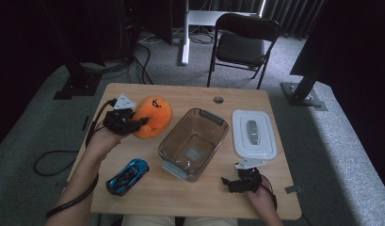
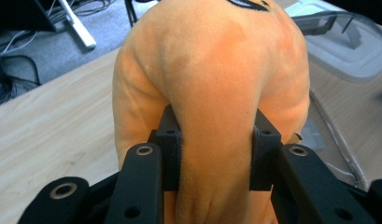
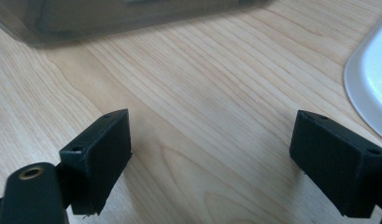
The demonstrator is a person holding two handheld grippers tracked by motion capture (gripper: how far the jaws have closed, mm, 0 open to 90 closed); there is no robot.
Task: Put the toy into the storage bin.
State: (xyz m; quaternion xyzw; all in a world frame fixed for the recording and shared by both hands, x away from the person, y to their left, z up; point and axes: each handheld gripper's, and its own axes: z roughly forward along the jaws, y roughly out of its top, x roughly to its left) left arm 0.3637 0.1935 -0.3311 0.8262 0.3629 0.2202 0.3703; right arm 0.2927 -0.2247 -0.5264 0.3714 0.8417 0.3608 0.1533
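Plush: an orange plush [image 1: 153, 117] held above the left rear part of the table [image 1: 180, 197], just left of the box [image 1: 194, 142].
Plush axis: in the high view it is nearly round, so no clear long axis; its stitched black face mark points up and toward the far side.
Left gripper: the left gripper [image 1: 133, 124] pinches the plush from its left side, jaws pointing right toward the box.
Left grip: in the left gripper view the two black pads [image 2: 171, 140] dig into a fold of the plush [image 2: 212, 79], and the fabric bulges out around them (a firm squeeze, jaws as near together as the plush allows).
Right gripper: the right gripper [image 1: 230, 182] sits low at the near right of the table, jaws wide apart and holding nothing.
Right gripper view: bare wood between its jaws, the box wall [image 3: 109, 18] ahead, and the lid's [image 3: 371, 88] white edge at the right.
Box: clear, lidless, standing diagonally at mid-table.
Lid: white lid [image 1: 254, 133] flat on the table, right of the box.
Car: a blue toy car [image 1: 128, 176] lies near the left forearm, nose toward the box.
View differences: the high view gives the layout; the left gripper view alone shows the pads' bite.
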